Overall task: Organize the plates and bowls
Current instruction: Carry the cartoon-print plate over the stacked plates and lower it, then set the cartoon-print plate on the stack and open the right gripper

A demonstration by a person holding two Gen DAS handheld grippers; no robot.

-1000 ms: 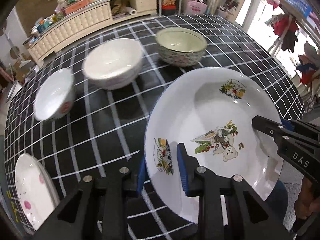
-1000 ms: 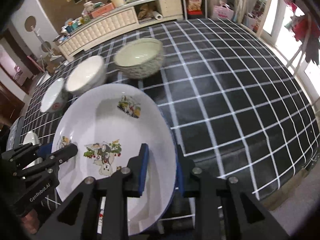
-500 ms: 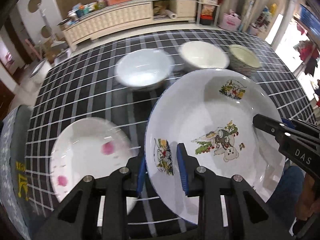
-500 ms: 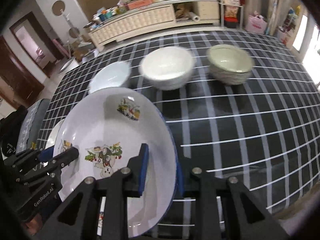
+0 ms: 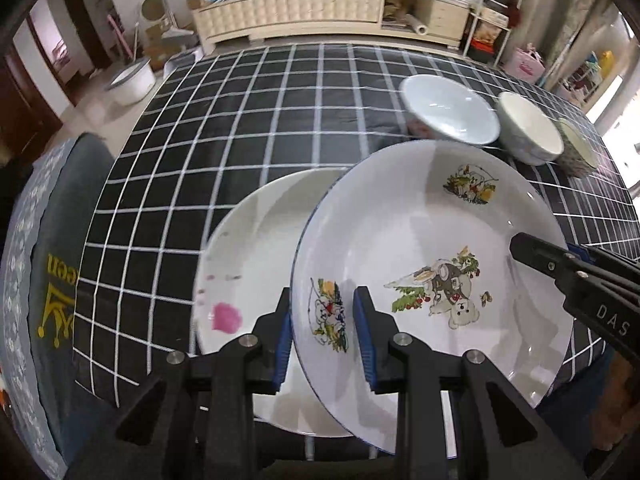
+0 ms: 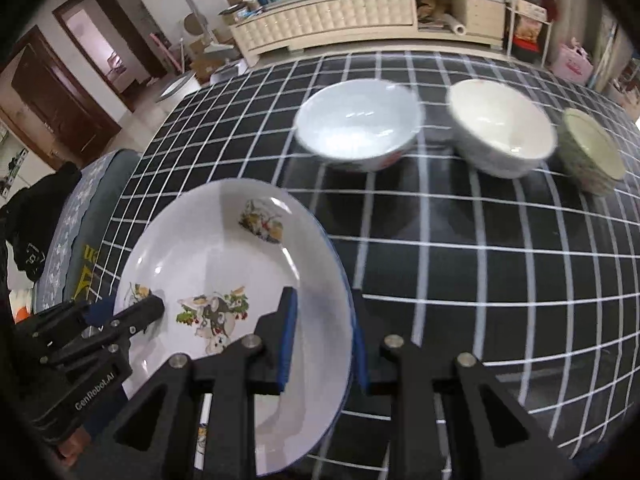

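A large white plate with cartoon bear pictures (image 5: 424,248) hangs tilted above the table, held by both grippers at opposite rims. My left gripper (image 5: 324,336) is shut on its near-left rim, blue pads on either side. The right gripper (image 6: 323,346) is shut on the plate's (image 6: 216,256) right rim. Partly under the held plate, a white plate with pink flowers (image 5: 256,256) lies on the table. Three bowls stand in a row at the far right: a pale blue-white one (image 6: 356,124), a white one (image 6: 500,124) and a green patterned one (image 6: 592,148).
The table wears a black cloth with a white grid (image 5: 240,120). A grey-blue padded seat (image 5: 52,240) stands against its left edge. Behind are a white sideboard (image 5: 320,4) and a basin on the floor (image 5: 128,80).
Both grippers have carried the cartoon plate leftward across the table. The bowls have slid to the right of the views, and the pink-flowered plate now lies beneath the held plate's left side.
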